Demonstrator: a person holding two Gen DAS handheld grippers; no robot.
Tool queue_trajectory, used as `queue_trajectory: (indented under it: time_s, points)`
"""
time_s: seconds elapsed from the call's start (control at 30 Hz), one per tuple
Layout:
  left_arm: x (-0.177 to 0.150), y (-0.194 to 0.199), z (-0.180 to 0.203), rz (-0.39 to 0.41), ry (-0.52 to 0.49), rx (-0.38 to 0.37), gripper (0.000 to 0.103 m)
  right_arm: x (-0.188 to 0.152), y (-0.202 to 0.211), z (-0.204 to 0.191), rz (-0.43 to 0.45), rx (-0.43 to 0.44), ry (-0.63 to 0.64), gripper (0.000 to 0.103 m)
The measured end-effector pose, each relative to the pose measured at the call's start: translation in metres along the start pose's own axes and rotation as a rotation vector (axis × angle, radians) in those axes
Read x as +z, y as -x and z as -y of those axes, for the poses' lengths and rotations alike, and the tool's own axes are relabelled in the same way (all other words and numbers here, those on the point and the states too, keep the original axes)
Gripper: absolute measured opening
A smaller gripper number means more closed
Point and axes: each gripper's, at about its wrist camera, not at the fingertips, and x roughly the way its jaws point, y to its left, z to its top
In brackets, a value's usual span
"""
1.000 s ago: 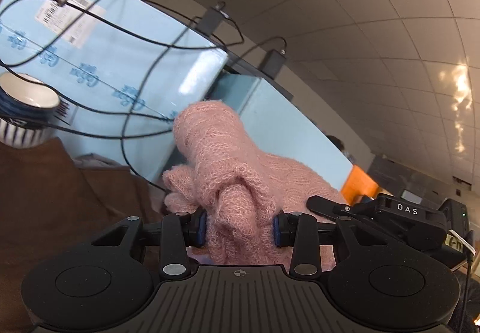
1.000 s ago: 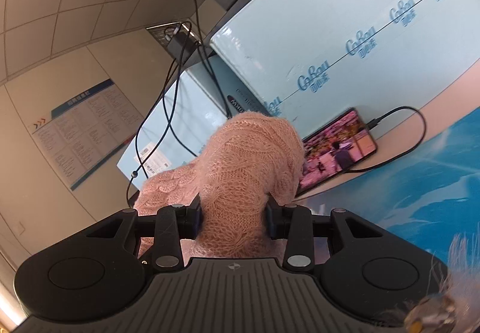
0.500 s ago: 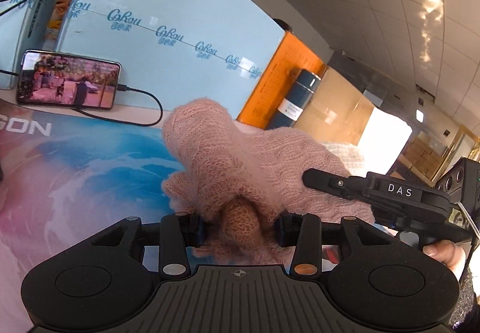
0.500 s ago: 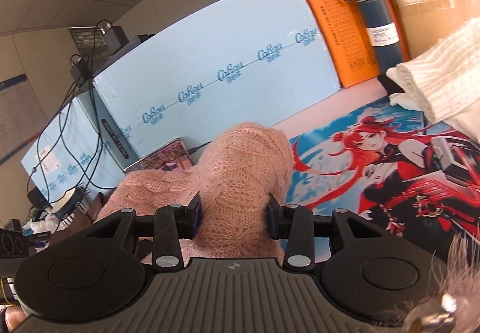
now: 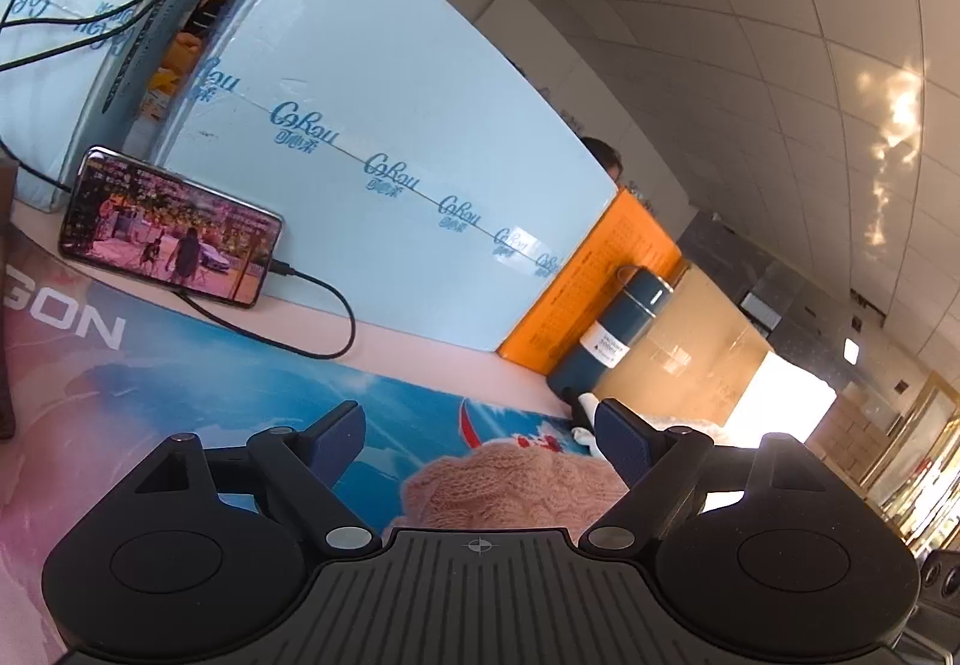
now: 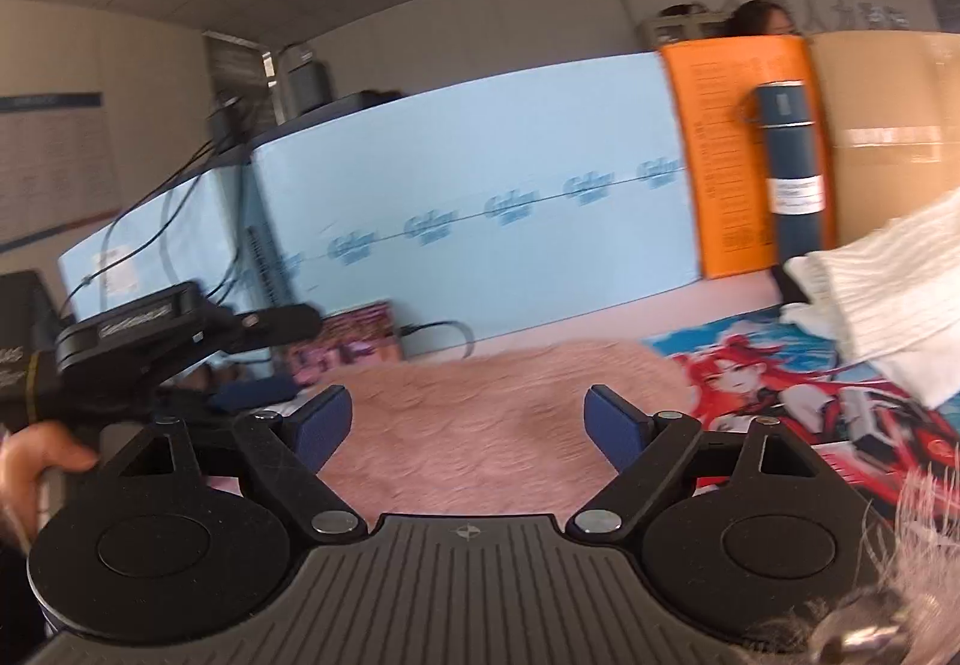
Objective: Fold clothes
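A pink knitted sweater (image 6: 480, 425) lies flat on the printed desk mat (image 6: 780, 383). In the left wrist view only a bunched edge of the sweater (image 5: 510, 485) shows, low between the fingers. My left gripper (image 5: 480, 434) is open and holds nothing, just above the sweater. My right gripper (image 6: 468, 422) is open and empty, over the sweater's middle. The left gripper's body (image 6: 150, 335) shows at the left of the right wrist view.
A phone (image 5: 171, 227) on a cable leans against light blue foam boards (image 5: 390, 155) at the back. A dark blue flask (image 6: 792, 173) stands by an orange board (image 6: 738, 143). A folded white knit (image 6: 888, 305) lies at the right.
Both grippers were shut on the lifted pink sweater; they swung right and down, laid it on the mat and opened. The sweater now lies flat.
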Motion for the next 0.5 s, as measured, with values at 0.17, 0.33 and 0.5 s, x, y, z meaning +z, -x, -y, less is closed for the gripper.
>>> queue_trajectory:
  time_s: [0.17, 0.33, 0.5]
  points:
    - [0.004, 0.008, -0.028, 0.035, 0.105, 0.056, 0.086, -0.018, -0.045, -0.047, -0.142, 0.099, 0.040, 0.086]
    - [0.005, 0.008, -0.035, 0.031, 0.135, 0.045, 0.086, -0.028, -0.083, -0.053, -0.213, 0.006, 0.038, 0.081]
    - [-0.003, 0.001, -0.032, -0.003, 0.116, 0.023, 0.087, -0.018, -0.065, -0.020, -0.163, 0.012, -0.111, 0.021]
